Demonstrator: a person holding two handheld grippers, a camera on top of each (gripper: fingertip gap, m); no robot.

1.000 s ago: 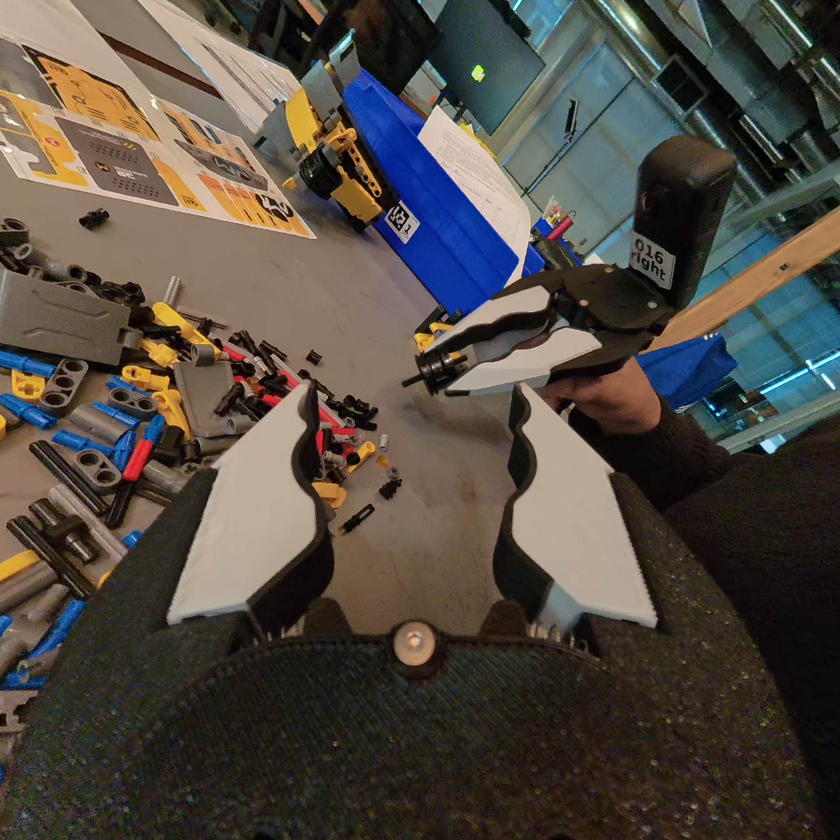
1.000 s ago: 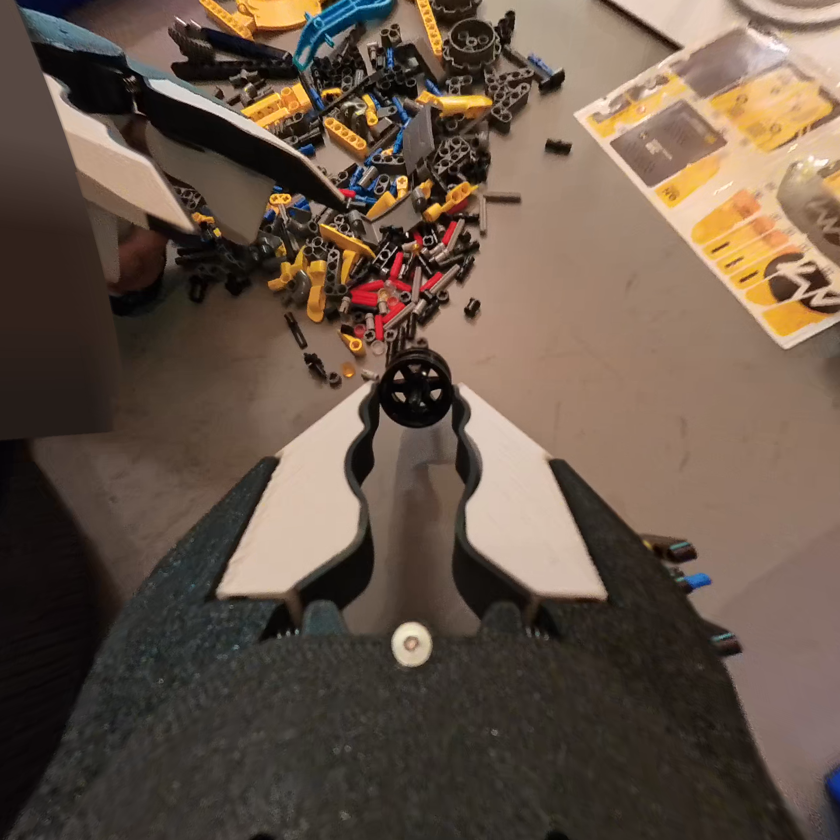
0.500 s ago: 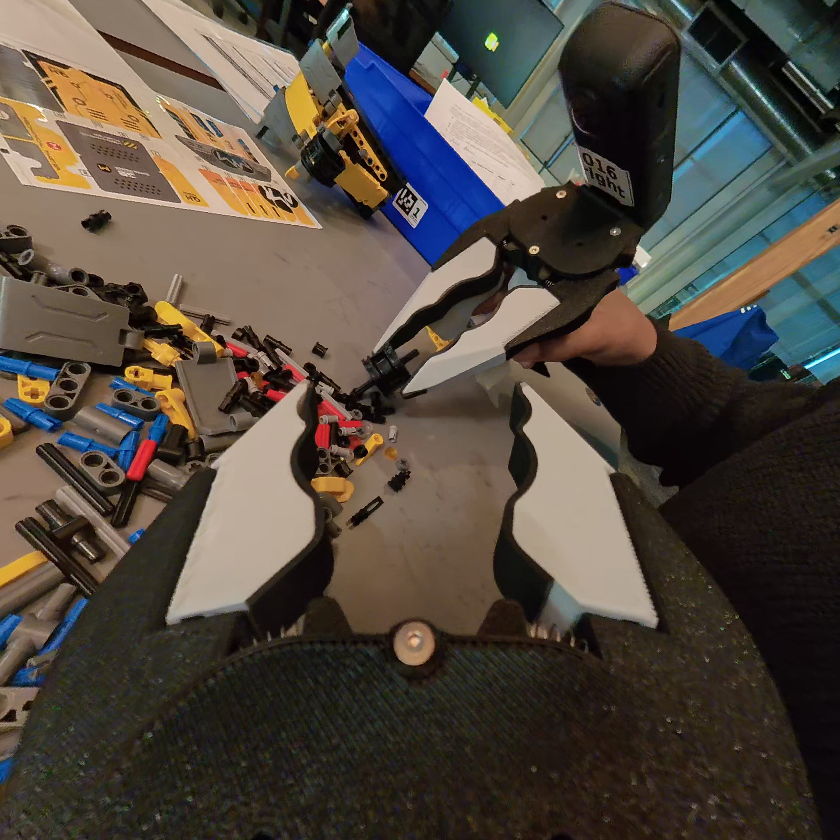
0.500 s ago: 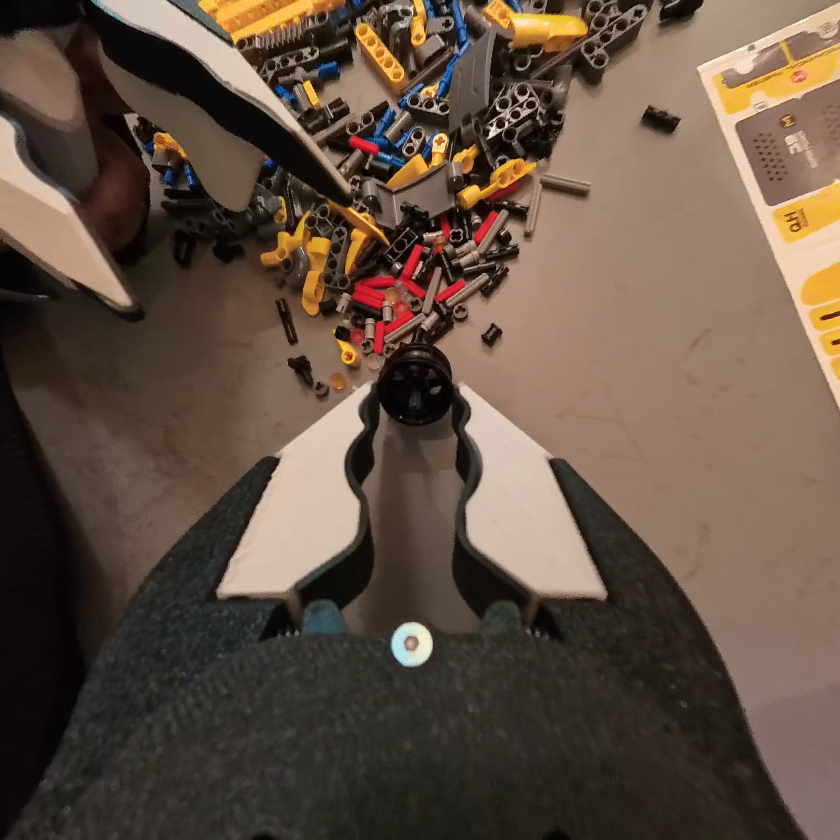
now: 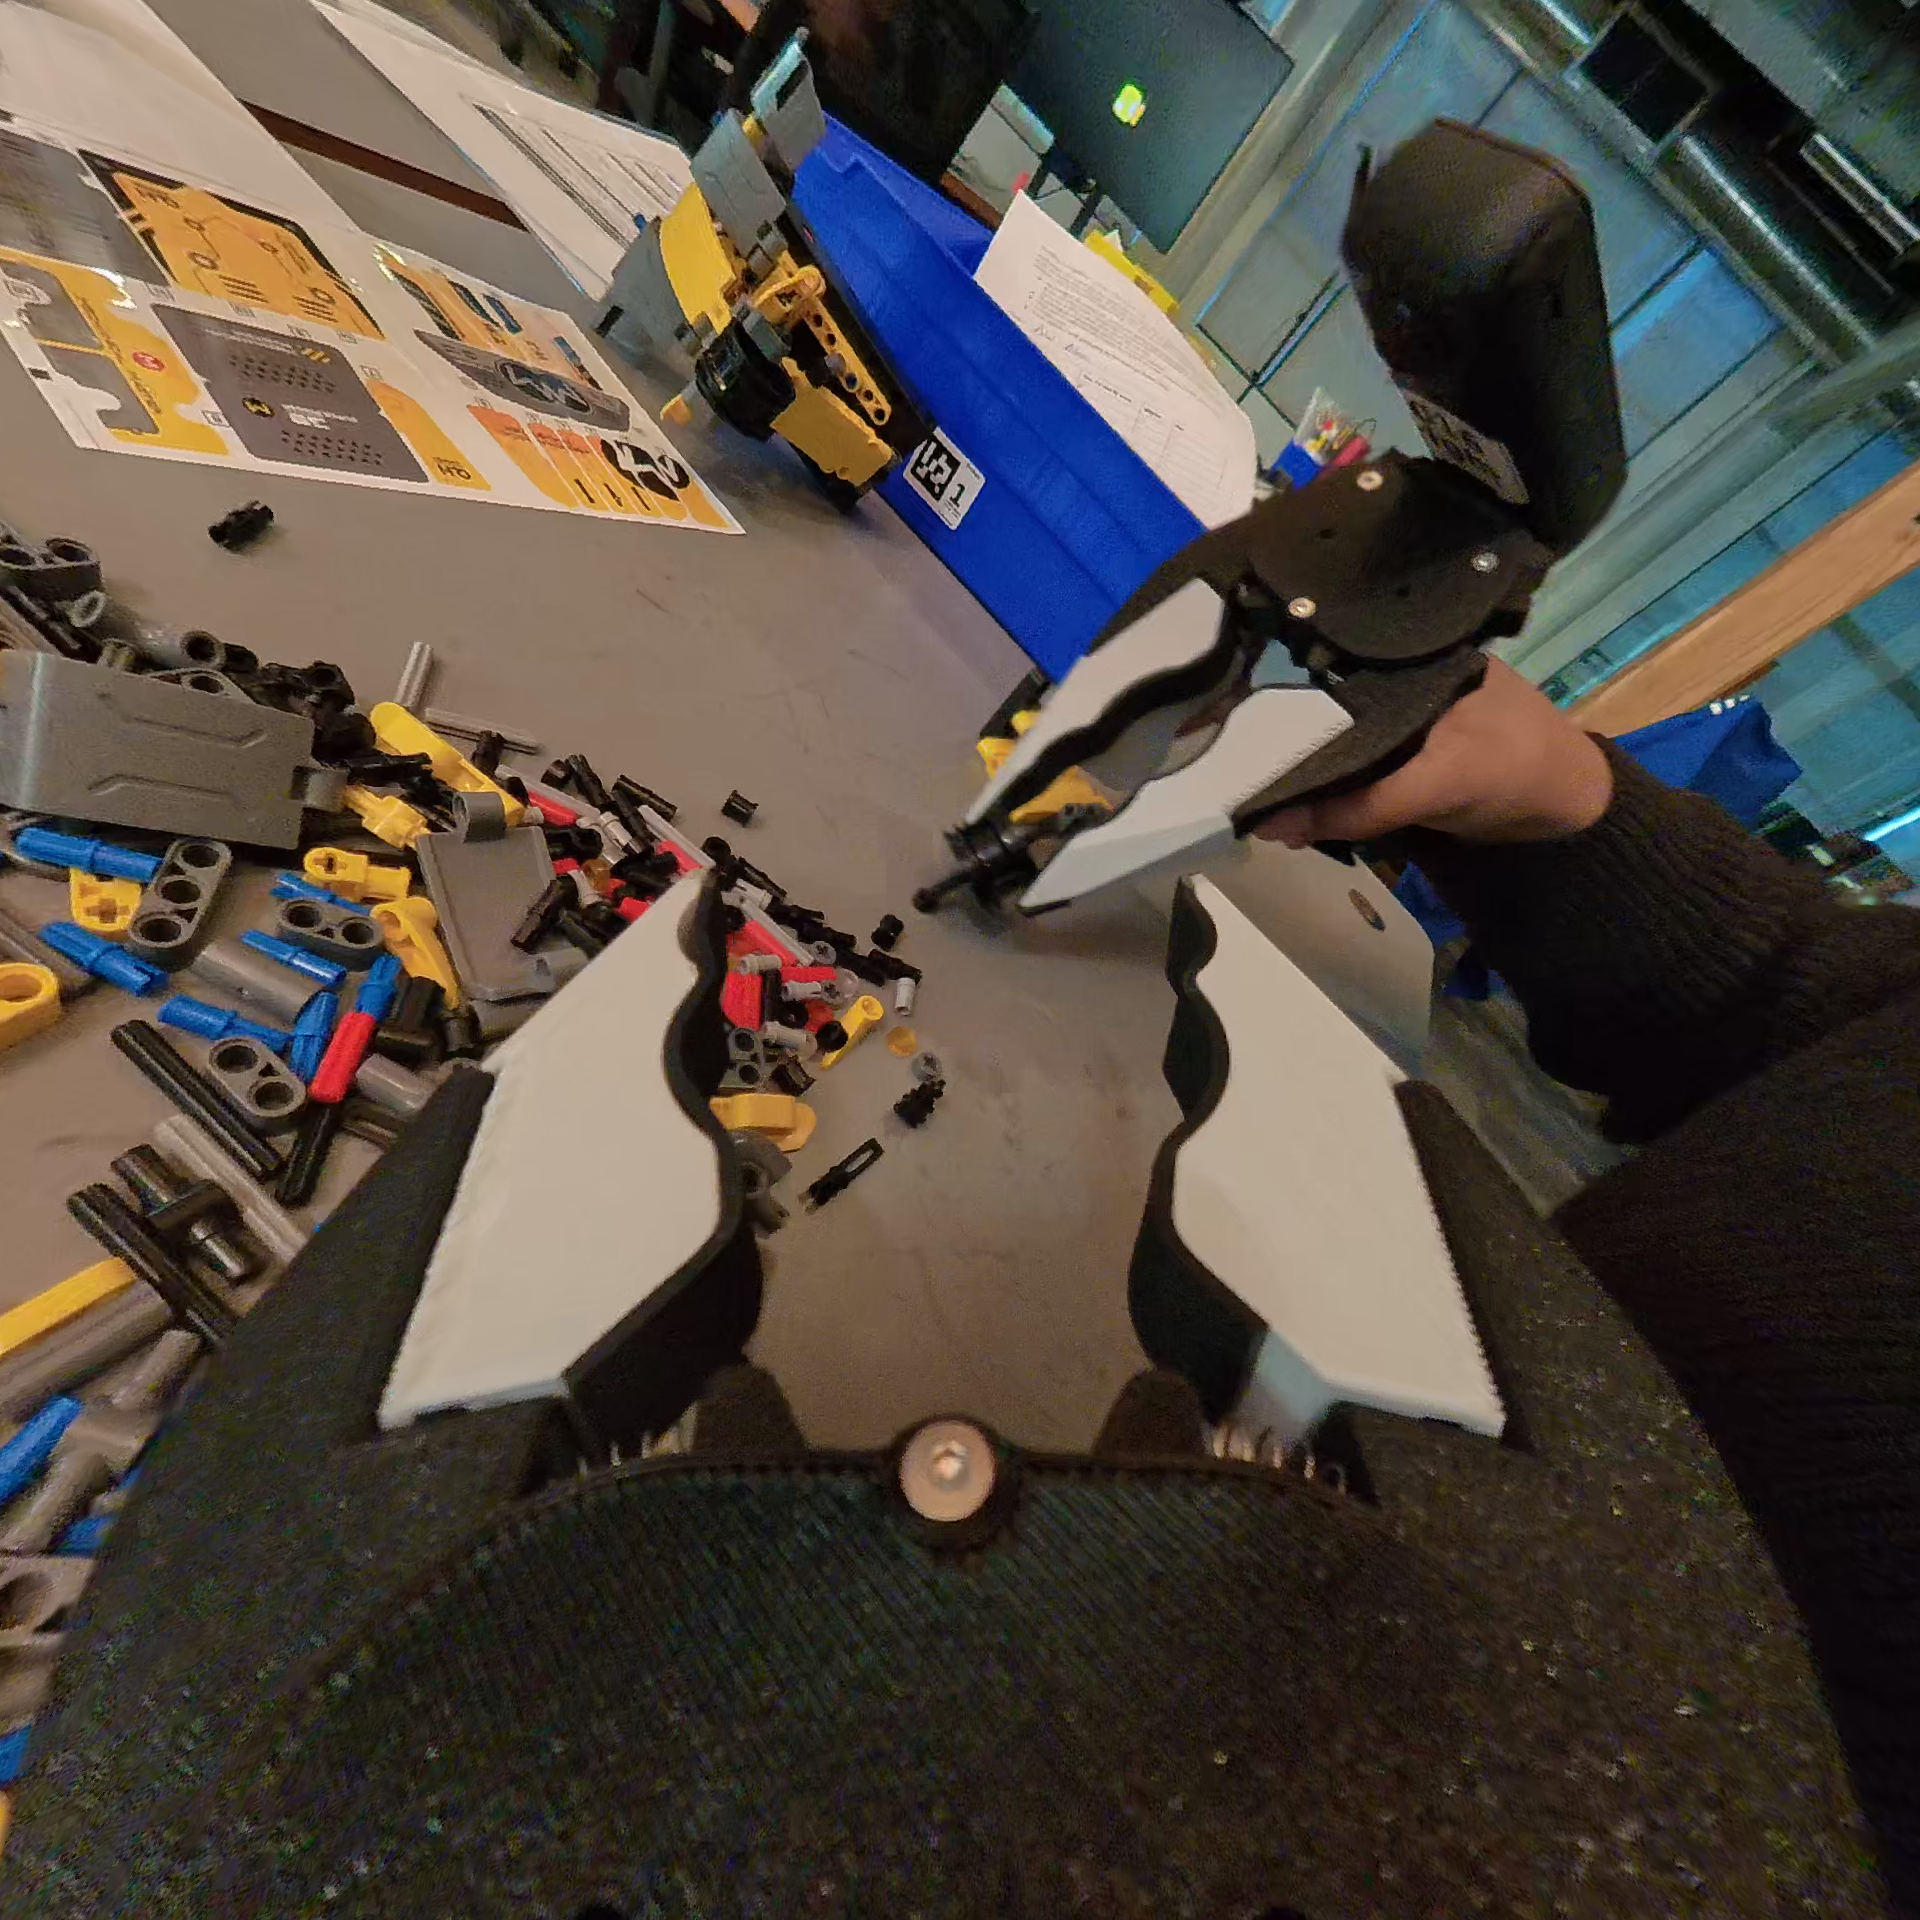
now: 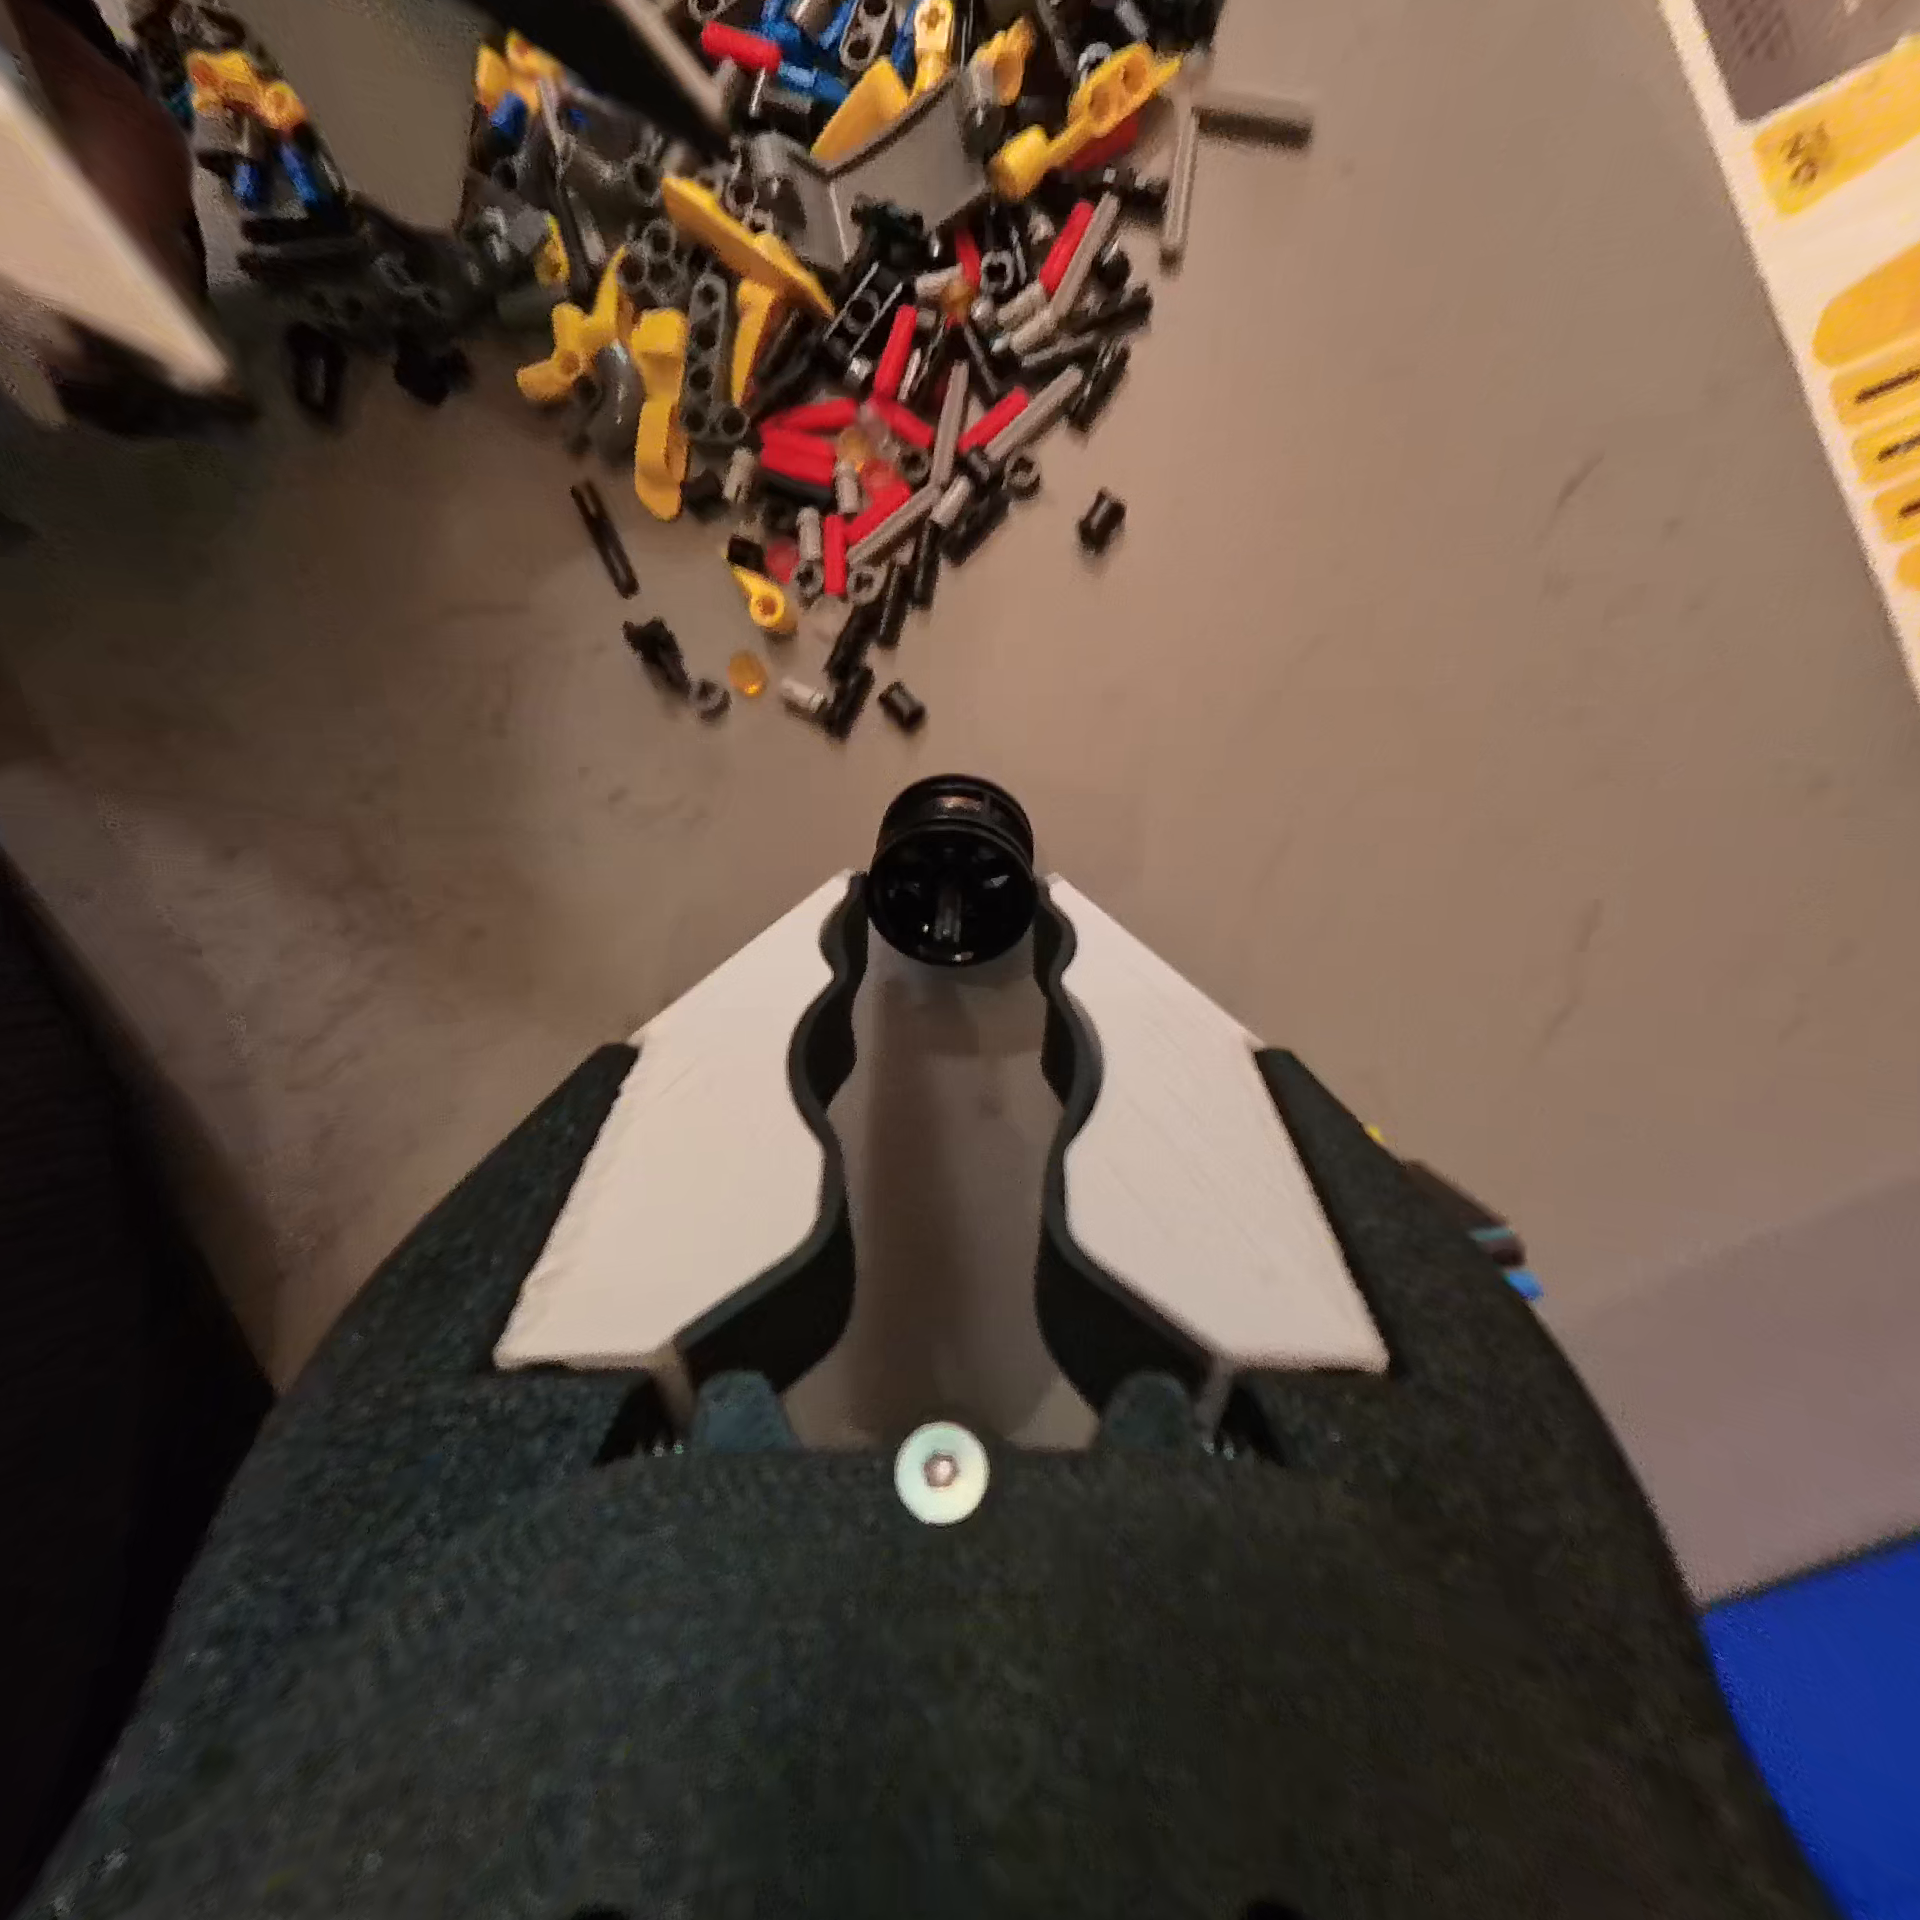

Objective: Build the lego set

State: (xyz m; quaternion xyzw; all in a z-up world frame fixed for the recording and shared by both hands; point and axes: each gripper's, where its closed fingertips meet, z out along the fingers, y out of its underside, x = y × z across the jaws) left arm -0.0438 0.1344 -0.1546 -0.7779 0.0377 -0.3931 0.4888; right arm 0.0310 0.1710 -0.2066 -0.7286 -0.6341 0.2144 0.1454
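Observation:
My right gripper (image 6: 951, 883) is shut on a small black wheel hub (image 6: 953, 871) with an axle through it. It holds the hub just above the grey table, close to the near edge of a pile of loose building pieces (image 6: 862, 343). In the left wrist view the right gripper (image 5: 1003, 868) points down at the table with the black wheel hub (image 5: 987, 854) at its tips. My left gripper (image 5: 940, 914) is open and empty, hovering over the right edge of the pile (image 5: 416, 914). One left finger (image 6: 94, 270) shows blurred at the top left of the right wrist view.
A partly built yellow and grey model (image 5: 774, 343) stands at the back beside a blue bin (image 5: 997, 447). Printed sheets (image 5: 312, 384) lie at the back left; one (image 6: 1860, 312) also shows at the right. A person's hand and dark sleeve (image 5: 1621, 862) hold the right gripper. Some 11 centimetres of space lies between my two pairs of fingers.
The right gripper came down with the wheel hub, tipped toward the table, then drew back from the pile to the right. The left gripper stayed open and nearly still.

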